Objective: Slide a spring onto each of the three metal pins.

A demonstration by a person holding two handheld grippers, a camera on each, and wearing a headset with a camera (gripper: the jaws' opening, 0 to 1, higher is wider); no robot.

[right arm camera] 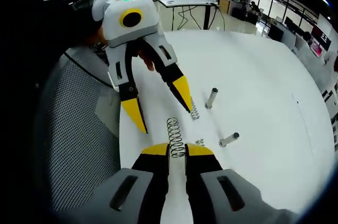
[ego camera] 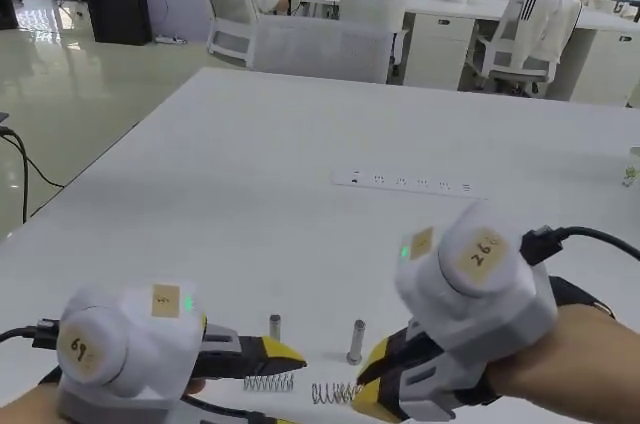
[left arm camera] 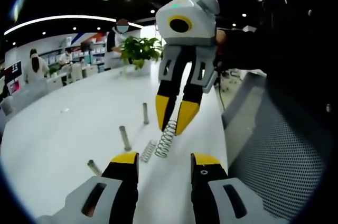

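Two short metal pins [ego camera: 275, 326] [ego camera: 356, 341] stand upright on the white table [ego camera: 300, 194]. In the left gripper view they are joined by a third pin [left arm camera: 93, 167], which is low and near. My right gripper [right arm camera: 177, 151] is shut on the end of a spring [right arm camera: 176, 138] that lies on the table. This gripper [left arm camera: 175, 122] comes down from above in the left gripper view. My left gripper [left arm camera: 165, 159] stands open and empty, facing it. A second spring [ego camera: 268, 382] lies loose beside its yellow tip.
A white power strip [ego camera: 405, 182] lies in the middle of the table. Chairs, desks and people stand beyond the far edge. The near table edge runs right by the springs, with a mesh chair [left arm camera: 274, 150] below it.
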